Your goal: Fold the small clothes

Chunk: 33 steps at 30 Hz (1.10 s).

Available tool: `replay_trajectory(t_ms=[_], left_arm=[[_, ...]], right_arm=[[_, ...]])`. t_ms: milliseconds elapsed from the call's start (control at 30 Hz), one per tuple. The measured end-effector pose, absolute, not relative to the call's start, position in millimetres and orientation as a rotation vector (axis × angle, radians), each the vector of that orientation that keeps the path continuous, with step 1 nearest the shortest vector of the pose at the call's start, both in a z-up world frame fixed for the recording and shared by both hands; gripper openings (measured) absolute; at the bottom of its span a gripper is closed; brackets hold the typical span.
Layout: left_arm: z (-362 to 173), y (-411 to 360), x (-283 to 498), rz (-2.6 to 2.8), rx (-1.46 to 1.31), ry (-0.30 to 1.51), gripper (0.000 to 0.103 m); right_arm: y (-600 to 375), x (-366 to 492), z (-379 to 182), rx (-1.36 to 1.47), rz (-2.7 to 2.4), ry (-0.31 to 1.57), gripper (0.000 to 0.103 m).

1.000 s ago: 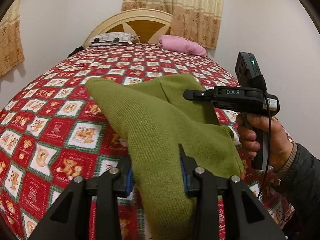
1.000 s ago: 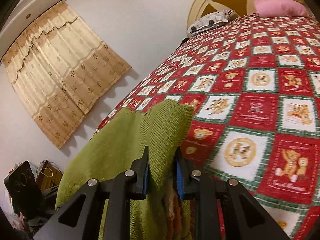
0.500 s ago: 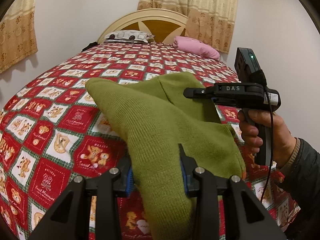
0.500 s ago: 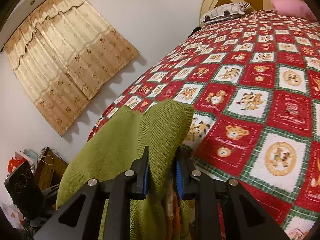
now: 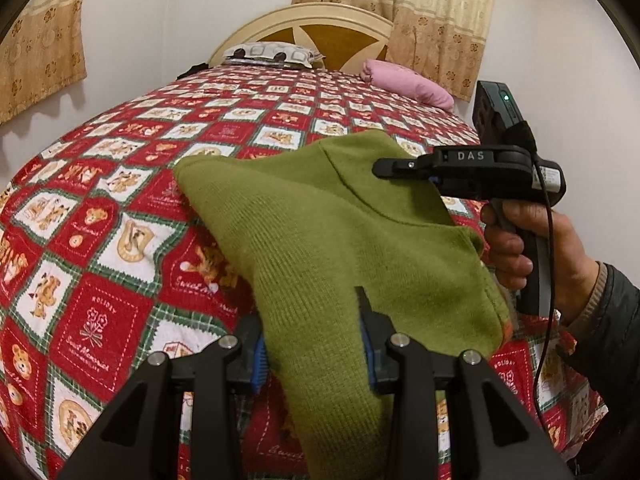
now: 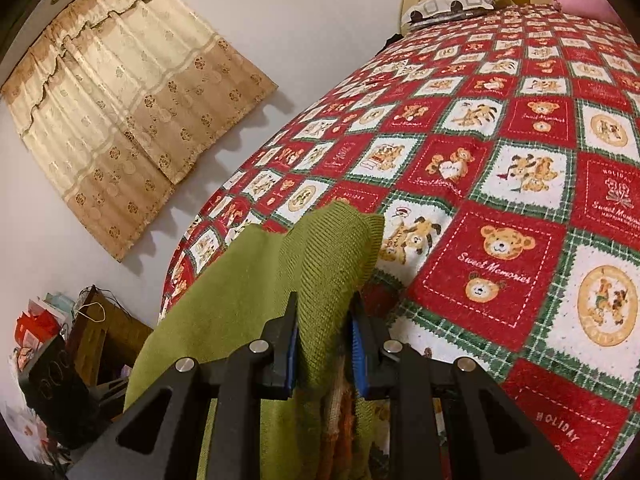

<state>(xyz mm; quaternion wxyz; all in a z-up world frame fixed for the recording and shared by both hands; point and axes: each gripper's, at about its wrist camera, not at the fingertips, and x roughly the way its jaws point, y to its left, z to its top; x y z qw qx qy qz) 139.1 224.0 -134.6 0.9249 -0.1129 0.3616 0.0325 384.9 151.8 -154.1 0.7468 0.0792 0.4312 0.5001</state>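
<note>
the green sweater hides the bedspread beneath it, and its lower end runs off frame.

Green garment lower over bedspread

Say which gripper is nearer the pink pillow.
Right. The right gripper holds the green garment further up the bed, toward the pink pillow; the left gripper grips it nearer the foot.
</note>
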Motion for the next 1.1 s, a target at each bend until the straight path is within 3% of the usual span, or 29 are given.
replay_trajectory(t_ms=[500, 733, 833, 933, 1100], left_arm=[[-144, 225, 138, 0.067, -0.241, 0.761, 0.040], [-149, 228, 137, 0.097, -0.247, 0.777, 0.057], [-151, 228, 138, 0.101, -0.238, 0.780, 0.060], [-150, 227, 138, 0.126, -0.219, 0.781, 0.071], [-139, 226, 132, 0.161, -0.194, 0.748, 0.072]], right_arm=[[154, 394, -170, 0.190, 1.069, 0.973, 0.022], [153, 398, -180, 0.197, 1.049, 0.996, 0.022], [153, 400, -182, 0.197, 1.044, 1.005, 0.022], [153, 400, -186, 0.186, 1.031, 1.015, 0.022], [154, 395, -184, 0.141, 1.007, 1.001, 0.024]])
